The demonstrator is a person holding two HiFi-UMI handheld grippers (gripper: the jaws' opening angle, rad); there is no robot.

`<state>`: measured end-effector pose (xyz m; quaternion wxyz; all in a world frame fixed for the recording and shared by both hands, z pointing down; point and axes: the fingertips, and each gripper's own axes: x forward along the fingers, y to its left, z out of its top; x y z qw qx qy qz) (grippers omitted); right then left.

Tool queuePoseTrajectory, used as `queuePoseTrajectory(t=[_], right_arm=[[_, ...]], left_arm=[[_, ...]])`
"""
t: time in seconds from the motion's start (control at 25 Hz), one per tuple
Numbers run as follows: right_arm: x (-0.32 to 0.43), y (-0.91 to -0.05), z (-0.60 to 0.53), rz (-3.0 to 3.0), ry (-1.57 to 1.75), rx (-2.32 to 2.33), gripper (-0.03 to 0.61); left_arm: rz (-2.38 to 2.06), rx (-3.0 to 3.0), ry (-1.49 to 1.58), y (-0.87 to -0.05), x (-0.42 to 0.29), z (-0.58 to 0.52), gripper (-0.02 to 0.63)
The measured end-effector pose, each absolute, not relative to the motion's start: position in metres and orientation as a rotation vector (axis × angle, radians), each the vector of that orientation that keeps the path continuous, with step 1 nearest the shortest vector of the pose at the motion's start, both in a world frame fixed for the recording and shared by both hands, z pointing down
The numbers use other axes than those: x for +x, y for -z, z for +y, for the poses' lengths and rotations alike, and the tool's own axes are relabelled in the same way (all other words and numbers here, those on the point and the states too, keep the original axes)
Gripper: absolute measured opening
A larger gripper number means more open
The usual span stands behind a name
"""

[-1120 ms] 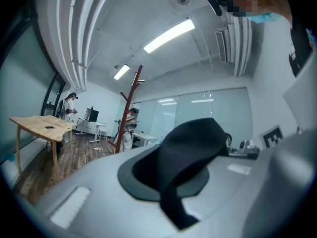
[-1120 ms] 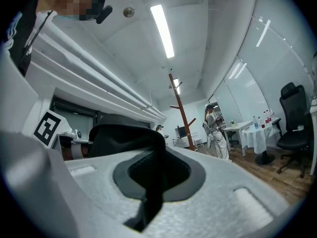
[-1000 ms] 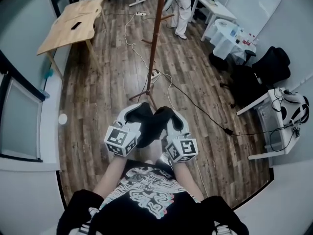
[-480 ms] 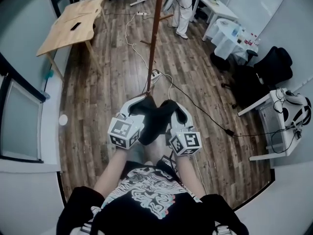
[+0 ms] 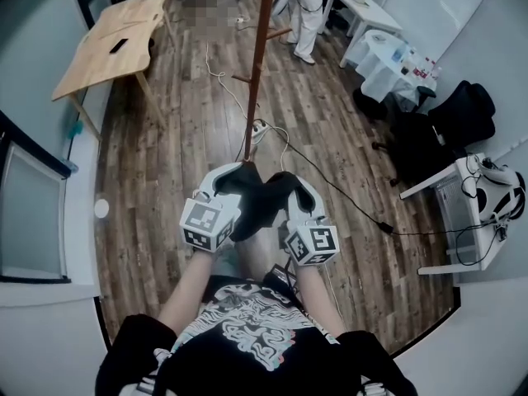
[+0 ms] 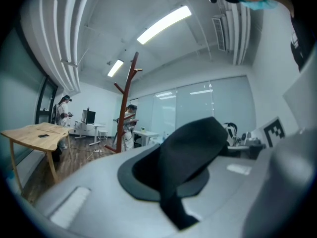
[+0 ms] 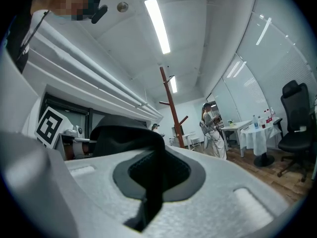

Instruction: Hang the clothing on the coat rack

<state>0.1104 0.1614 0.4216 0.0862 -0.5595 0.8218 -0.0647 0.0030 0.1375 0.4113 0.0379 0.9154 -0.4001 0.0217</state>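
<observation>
Ahead of the clothing (image 5: pixel 259 201) stands the coat rack (image 5: pixel 257 56); table (image 5: pixel 91 64) to its left

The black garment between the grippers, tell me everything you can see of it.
The black garment is soft, matte, dark cloth, bunched and sagging between the left gripper and the right gripper. Each gripper's jaws are shut on a fold of it. It is held up in front of the person, short of the coat rack, not hung on it. What kind of garment it is can't be told.
</observation>
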Motion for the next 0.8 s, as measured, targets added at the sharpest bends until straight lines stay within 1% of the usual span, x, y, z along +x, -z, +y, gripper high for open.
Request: queuePoseTrajectory(t=[0.8], right_arm=[[0.09, -0.418, -0.009, 2.406, 0.213, -1.74, 0.011]], left_arm=[[-1.19, 2.812, -0.048, -0.399, -0.02, -0.045, 0.002]])
